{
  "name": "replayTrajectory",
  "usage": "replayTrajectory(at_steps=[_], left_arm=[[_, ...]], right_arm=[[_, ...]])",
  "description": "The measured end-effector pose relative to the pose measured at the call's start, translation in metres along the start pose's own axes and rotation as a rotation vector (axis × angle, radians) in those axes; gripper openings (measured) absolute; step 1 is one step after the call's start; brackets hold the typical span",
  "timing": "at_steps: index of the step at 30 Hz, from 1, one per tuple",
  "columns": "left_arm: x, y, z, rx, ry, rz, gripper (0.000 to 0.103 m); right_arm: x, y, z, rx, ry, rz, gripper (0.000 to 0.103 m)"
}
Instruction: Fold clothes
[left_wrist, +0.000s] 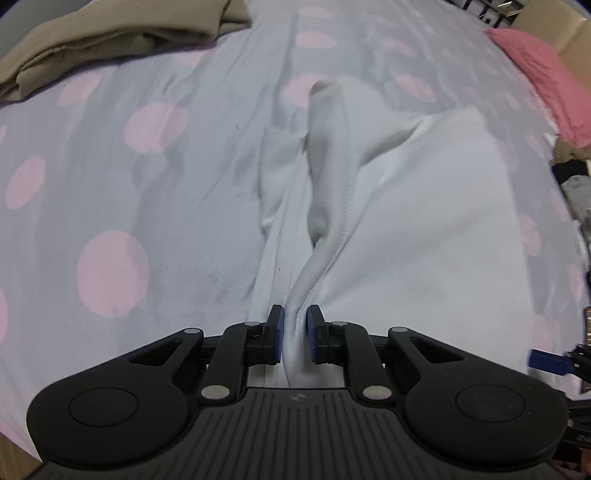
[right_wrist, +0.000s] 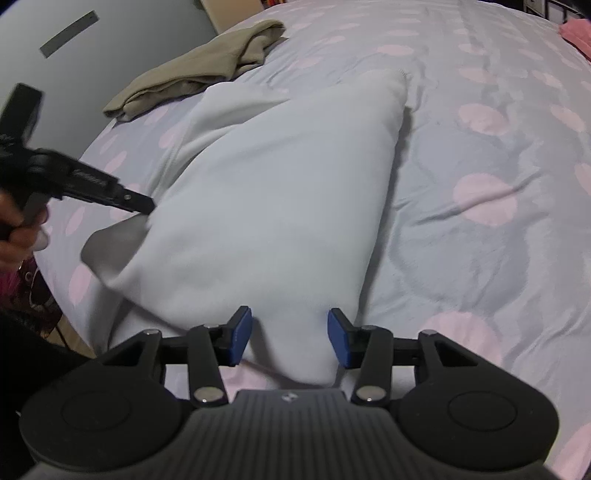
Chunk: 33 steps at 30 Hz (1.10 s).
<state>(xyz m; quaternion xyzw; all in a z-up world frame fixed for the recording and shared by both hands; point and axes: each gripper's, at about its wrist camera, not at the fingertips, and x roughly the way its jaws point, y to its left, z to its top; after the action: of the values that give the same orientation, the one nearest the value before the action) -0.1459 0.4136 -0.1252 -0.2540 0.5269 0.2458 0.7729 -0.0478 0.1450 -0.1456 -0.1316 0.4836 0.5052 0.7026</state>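
Left wrist view: left gripper (left_wrist: 295, 334) clamps the white garment (left_wrist: 406, 221); close the parted right gripper (right_wrist: 290, 339) on its corner before lifting.

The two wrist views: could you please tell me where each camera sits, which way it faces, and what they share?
Left wrist view: sits on the left gripper, looking steeply down along its jaws, which pinch a ridge of the white garment on the dotted bedsheet; no body part shows.
Right wrist view: sits on the right gripper, looking down across the bed, jaws open around the garment's near corner; the person's left hand shows.
Shared: the white garment, the bedsheet, the tan garment and the pink cloth.
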Motion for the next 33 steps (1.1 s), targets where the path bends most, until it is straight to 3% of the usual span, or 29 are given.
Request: replayTrajectory(at_steps=[4,7,11,15,19,21,25,27,33], left_arm=[[-0.004,0.006,0.001,-0.04,-0.01,-0.005,0.017],[-0.032,0.001,0.003,-0.004,-0.106,0.011,0.019],[-0.055,-0.003,0.006,0.004,-0.226,-0.043,0.044],[-0.044,-0.019,0.017,0.042,-0.258,-0.012,0.045],[-0.026,-0.035,0.034,0.087,-0.255,0.031,0.044],[-0.019,-0.039,0.04,0.096,-0.255,0.045,0.037],[-0.008,-0.038,0.048,0.091,-0.251,0.058,0.023],[-0.001,-0.033,0.053,0.081,-0.241,0.061,0.01],[0.024,-0.019,0.063,0.012,-0.188,0.083,0.007]], right_arm=[[0.007,-0.012,-0.009,0.027,0.046,0.008,0.052],[0.003,-0.021,-0.011,0.071,0.049,0.015,0.052],[-0.01,-0.024,-0.01,0.072,-0.033,-0.02,0.052],[-0.018,-0.018,-0.001,0.04,-0.126,-0.062,0.049],[-0.011,-0.01,0.013,-0.022,-0.155,-0.1,0.033],[-0.004,-0.007,0.022,-0.042,-0.161,-0.106,0.025],[0.004,-0.004,0.033,-0.103,-0.184,-0.132,0.022],[0.01,-0.003,0.038,-0.117,-0.188,-0.133,0.022],[0.034,-0.013,0.044,-0.089,-0.133,-0.106,0.023]])
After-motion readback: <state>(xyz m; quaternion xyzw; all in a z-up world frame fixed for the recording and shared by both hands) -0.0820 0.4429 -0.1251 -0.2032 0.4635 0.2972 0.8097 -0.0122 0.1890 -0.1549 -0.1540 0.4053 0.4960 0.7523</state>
